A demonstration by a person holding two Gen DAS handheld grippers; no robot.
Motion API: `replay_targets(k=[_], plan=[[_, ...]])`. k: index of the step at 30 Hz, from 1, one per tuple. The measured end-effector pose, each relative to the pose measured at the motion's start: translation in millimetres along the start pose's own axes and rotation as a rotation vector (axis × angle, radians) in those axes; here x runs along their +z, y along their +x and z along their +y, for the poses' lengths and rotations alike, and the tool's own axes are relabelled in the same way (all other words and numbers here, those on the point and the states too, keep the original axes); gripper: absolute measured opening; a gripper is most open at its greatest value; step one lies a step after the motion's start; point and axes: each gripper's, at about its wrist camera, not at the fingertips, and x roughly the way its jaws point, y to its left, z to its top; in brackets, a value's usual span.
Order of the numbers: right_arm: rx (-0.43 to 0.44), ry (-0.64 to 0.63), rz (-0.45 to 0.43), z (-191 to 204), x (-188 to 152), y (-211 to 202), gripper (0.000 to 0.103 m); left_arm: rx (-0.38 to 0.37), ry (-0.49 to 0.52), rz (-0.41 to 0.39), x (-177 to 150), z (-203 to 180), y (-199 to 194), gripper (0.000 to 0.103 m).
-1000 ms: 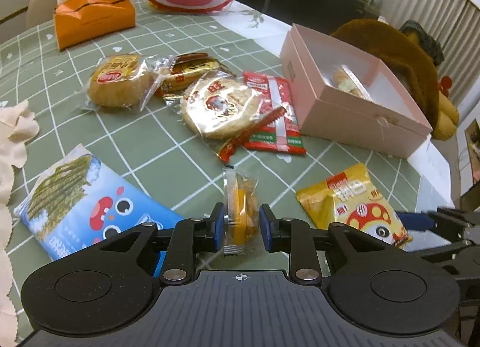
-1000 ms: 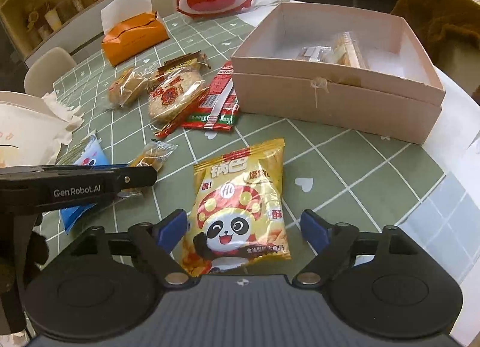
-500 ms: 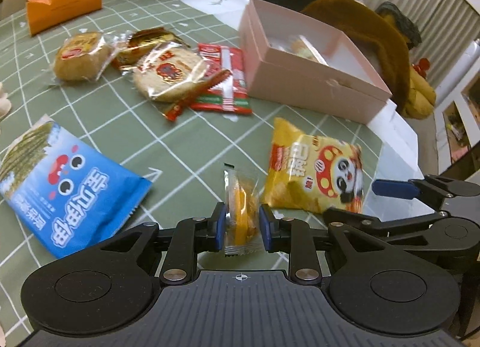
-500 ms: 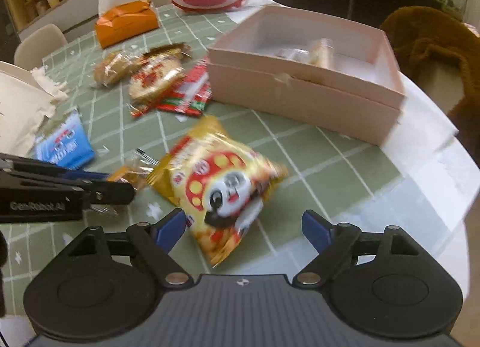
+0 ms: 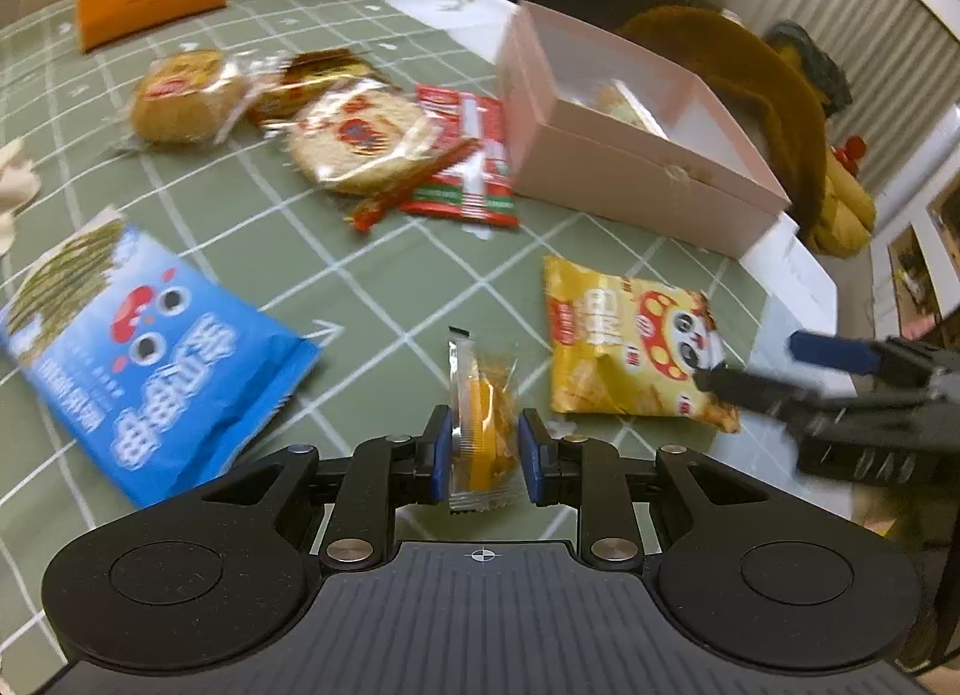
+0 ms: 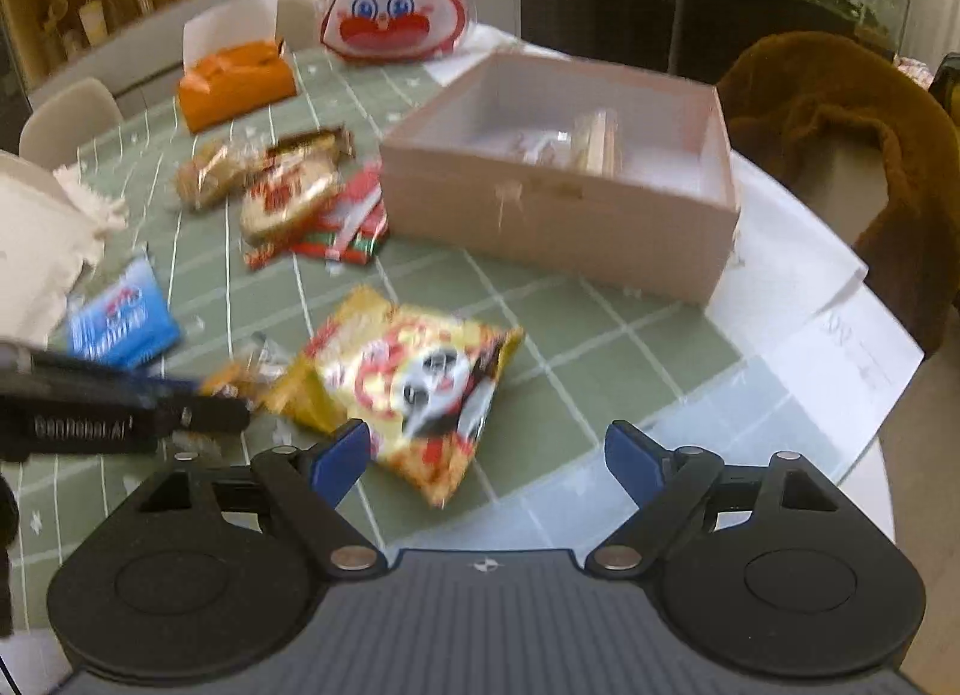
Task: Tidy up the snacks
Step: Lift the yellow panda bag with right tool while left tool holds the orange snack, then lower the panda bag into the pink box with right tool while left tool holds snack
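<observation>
My left gripper [image 5: 483, 449] in matte black, ribbed grey housing with a small crosshair mark, round black discs either side, silver pivot screws, blue finger pads [image 5: 441, 452], my right gripper [image 6: 485, 461] alike, white lettering on one black finger

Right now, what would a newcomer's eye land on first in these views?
Probably the left hand-held gripper shut on a small orange wrapped snack in the foreground. Next, the yellow panda snack bag lying before the open right hand-held gripper, with the open pink box behind it.

"GenRobot.AI", blurred, on left gripper [image 6: 198, 395] arm
</observation>
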Motion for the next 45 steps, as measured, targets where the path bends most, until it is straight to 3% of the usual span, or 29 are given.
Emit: replay_targets(k=[4, 8, 13, 17, 20, 24, 26, 29, 32, 39, 45], plan=[[-0.099, 0.055, -0.035, -16.0, 15.5, 7.2, 0.086, -0.023, -0.066, -0.006, 0.0, 14.6, -3.7, 0.028], [-0.187, 0.113, -0.019, -30.4, 23.5, 21.3, 0.086, -0.017, -0.066, -0.007, 0.4, 13.0, -3.6, 0.028], [-0.138, 0.092, 0.055, -20.8, 10.2, 33.2, 0.085, -0.001, -0.054, -0.009, -0.7, 9.5, -3.8, 0.028], [-0.045, 0.016, 0.098, -1.9, -2.9, 29.4, 0.085, -0.002, -0.053, -0.008, -0.7, 9.9, -3.9, 0.028], [-0.019, -0.003, 0.06, 2.0, -2.3, 14.2, 0.085, 0.001, -0.049, -0.007, -0.9, 9.3, -3.8, 0.028], [0.027, 0.063, 0.003, -10.0, 13.9, 0.0, 0.085, -0.002, -0.052, -0.008, -0.9, 10.0, -3.7, 0.028], [0.0, 0.071, -0.009, -12.6, 22.6, 3.8, 0.085, -0.004, -0.054, -0.008, -1.0, 10.5, -3.7, 0.028], [-0.111, 0.041, -0.021, -11.9, 35.4, 19.9, 0.085, -0.001, -0.051, -0.006, -1.5, 10.1, -4.4, 0.028], [-0.133, 0.038, 0.004, -12.9, 43.2, 40.8, 0.085, -0.002, -0.054, -0.004, -2.7, 11.1, -5.7, 0.028], [-0.008, -0.038, 0.081, 11.4, 24.4, 39.5, 0.085, 0.037, -0.104, -0.013, -3.4, 23.6, -12.5, 0.028], [0.159, -0.108, 0.014, 26.8, 17.8, 6.3, 0.085, 0.051, -0.089, -0.015, -7.1, 28.3, -17.1, 0.028]])
